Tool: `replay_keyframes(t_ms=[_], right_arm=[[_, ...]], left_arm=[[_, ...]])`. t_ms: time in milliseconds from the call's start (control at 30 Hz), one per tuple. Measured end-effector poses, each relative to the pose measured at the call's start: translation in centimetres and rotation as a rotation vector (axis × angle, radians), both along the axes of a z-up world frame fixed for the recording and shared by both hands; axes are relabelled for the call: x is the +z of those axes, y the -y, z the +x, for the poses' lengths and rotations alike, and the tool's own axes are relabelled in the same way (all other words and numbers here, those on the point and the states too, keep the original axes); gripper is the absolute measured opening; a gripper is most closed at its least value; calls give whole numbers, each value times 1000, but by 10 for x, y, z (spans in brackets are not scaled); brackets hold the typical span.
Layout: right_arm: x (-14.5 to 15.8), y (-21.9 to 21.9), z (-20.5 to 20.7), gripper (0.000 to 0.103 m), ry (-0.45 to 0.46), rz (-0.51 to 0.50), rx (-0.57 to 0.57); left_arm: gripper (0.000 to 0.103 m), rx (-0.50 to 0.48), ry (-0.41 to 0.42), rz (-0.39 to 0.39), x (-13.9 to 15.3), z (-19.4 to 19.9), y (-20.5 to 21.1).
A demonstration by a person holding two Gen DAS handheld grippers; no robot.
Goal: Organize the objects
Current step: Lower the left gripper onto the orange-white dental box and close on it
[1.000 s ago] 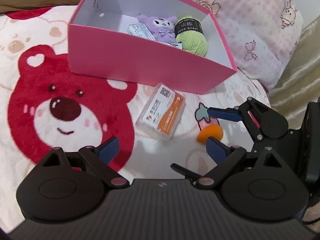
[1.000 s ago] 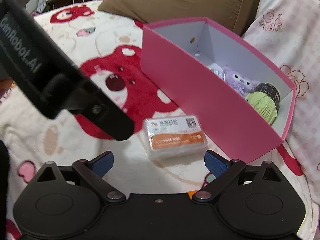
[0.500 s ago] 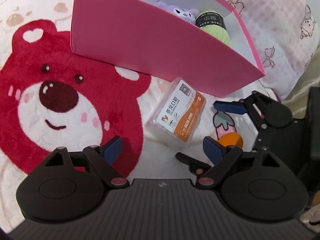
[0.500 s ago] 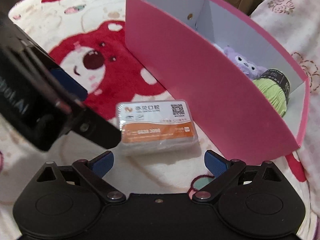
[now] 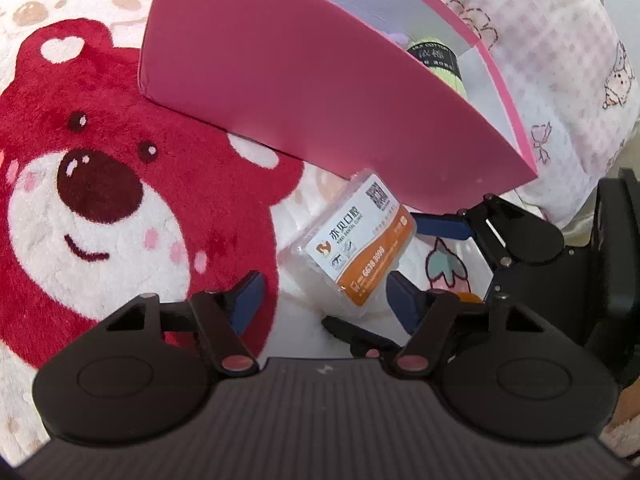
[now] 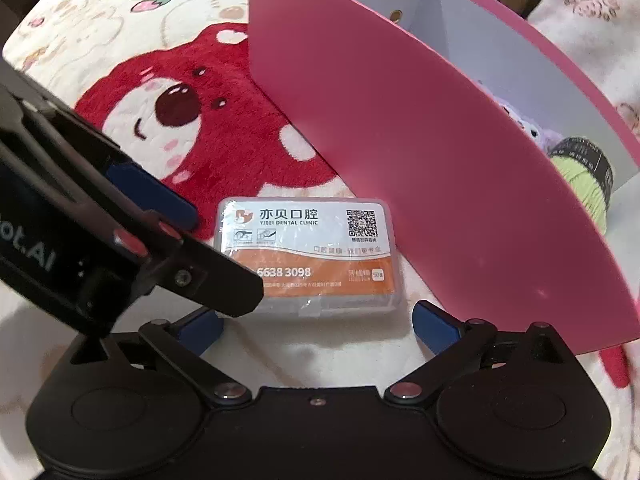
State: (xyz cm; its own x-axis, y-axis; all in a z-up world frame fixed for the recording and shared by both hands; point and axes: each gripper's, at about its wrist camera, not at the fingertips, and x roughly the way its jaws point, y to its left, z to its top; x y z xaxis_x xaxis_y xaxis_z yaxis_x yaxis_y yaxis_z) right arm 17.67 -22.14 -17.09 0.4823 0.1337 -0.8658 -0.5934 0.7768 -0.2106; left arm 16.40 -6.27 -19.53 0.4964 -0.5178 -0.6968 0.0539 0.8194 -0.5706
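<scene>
The right gripper (image 6: 316, 326) holds its blue fingers (image 6: 434, 326) spread, one at each near corner of the clear plastic case (image 6: 310, 258), not touching it. The left gripper (image 5: 322, 294) also has its fingers (image 5: 248, 292) spread, with the case's near end between them. The case lies flat on the bear-print blanket (image 6: 192, 136), just beside the front wall of the pink box (image 6: 420, 152). It is judged light, rigid and slick-sided; grip across the short sides, squarely, to prevent slipping. The label reads "YIBEI DENTAL CLINIC", Chinese characters, "6638 3098" and a QR code. The green yarn (image 6: 586, 180) in the box carries a black band reading "COTTON".
</scene>
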Motion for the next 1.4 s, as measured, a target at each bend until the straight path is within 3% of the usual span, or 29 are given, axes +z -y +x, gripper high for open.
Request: replay_keyframes(t_ms=[200,467,700,900,1000,1133,1400], right_arm=[[0,-2,0,101,6,11,-17],[0,-1,0,101,8,93,-129],[1,-16,-6,101,4,113,-193],[3,-15,-18,96,36,210,-323],[7,-20,-28,93,55,226,-366],[8,-28,-44,93,84,234,-416],[4,-32,-52,93,35,208,-457]], left_arm=[[48,-1,7,-24,-5,2,-7],[27,-17,27,-48,1,5,-16],[27,-16,-37,-130,-5,0,-26],[27,-27,-28,-114,-2,-1,-35],[27,-18,-47,-150,-4,-2,-43],[27,-26,-57,-120,-3,-4,-42],[28,-47,-86,-102,-6,-6,-38]])
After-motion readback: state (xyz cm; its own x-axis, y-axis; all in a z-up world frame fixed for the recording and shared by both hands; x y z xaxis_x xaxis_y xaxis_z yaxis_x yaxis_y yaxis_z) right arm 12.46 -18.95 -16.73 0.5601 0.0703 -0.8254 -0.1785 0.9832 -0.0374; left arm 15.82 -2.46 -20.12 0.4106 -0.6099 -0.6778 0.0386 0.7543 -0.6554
